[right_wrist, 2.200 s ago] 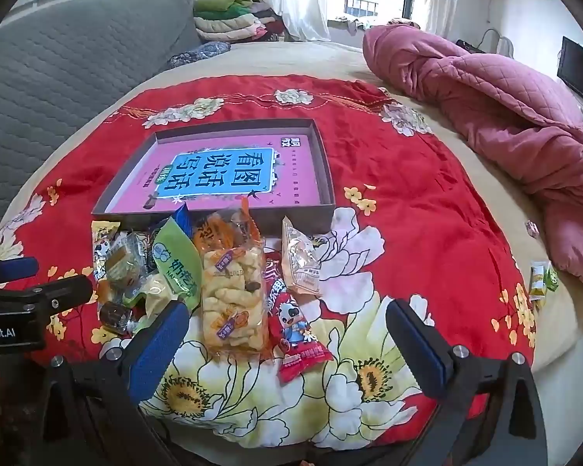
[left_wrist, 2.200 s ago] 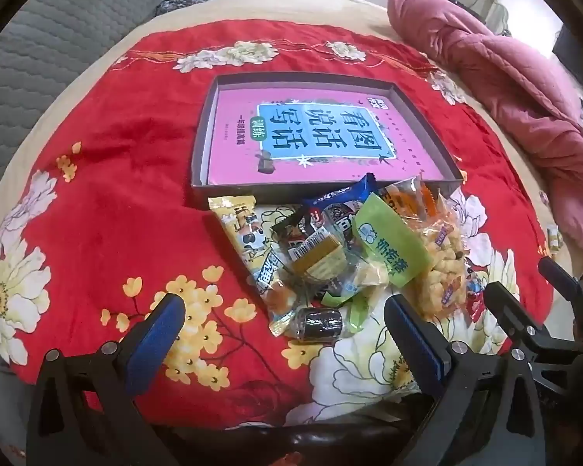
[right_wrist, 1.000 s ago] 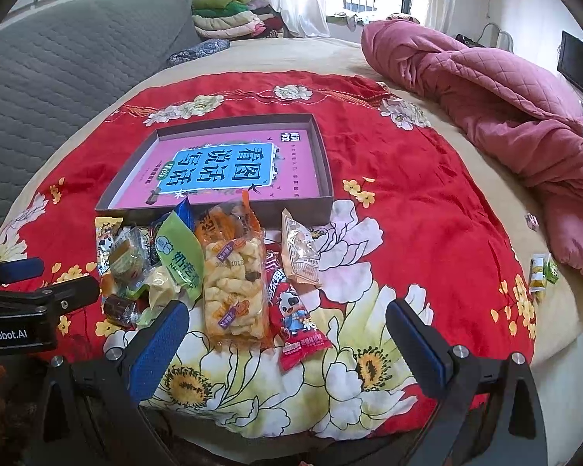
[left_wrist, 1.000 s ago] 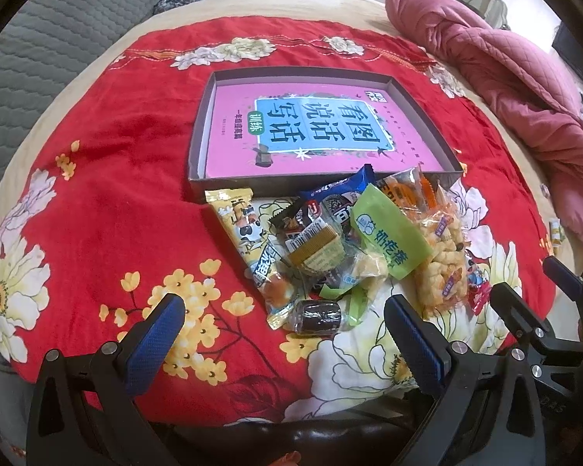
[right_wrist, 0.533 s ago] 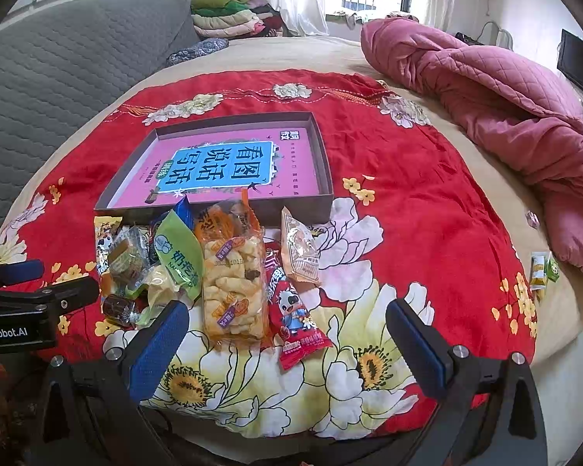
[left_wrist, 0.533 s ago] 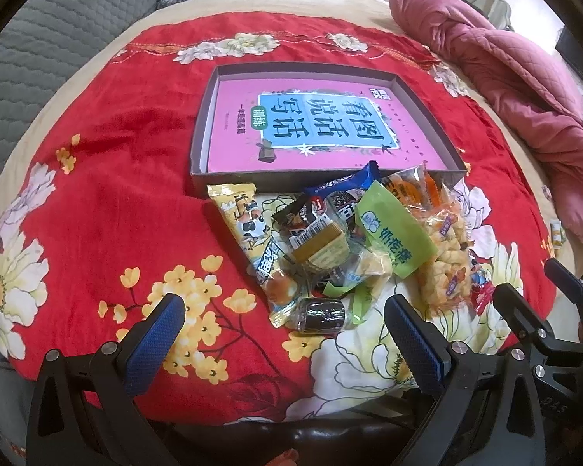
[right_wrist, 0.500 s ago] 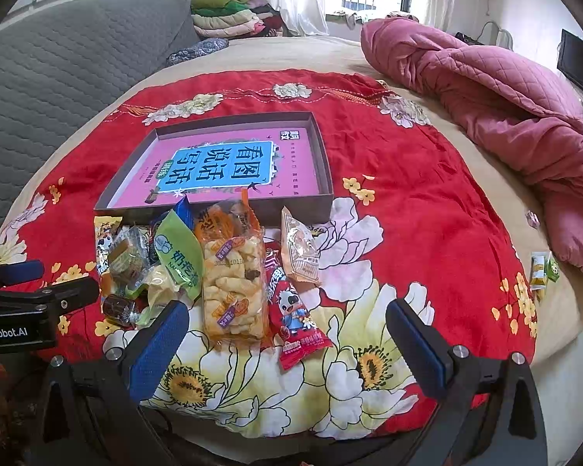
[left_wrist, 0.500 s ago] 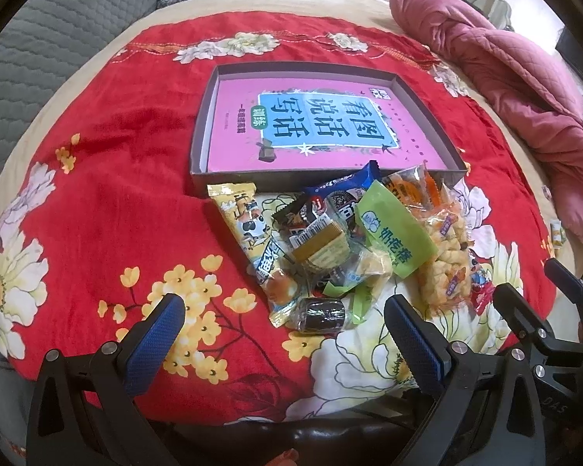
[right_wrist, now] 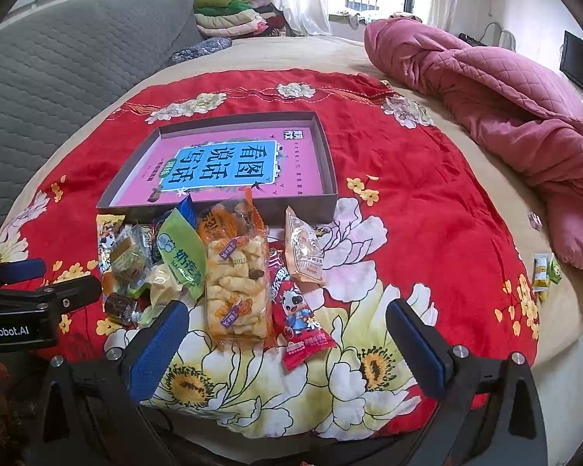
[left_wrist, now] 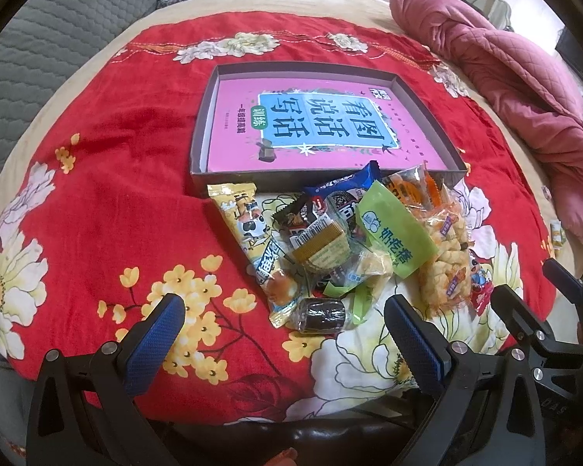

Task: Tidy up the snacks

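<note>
Red cloth (right_wrist: 427, 209) bare right of snack pile (right_wrist: 221, 268); box (right_wrist: 326, 163) beyond.

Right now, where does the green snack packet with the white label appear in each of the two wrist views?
Left wrist view: the green snack packet lies right of centre, on the pile, below the box's near wall.
Right wrist view: the green snack packet lies left of centre, beside the clear bag of puffed snacks.
Shared landmark: the pink-lined box behind the pile.
</note>
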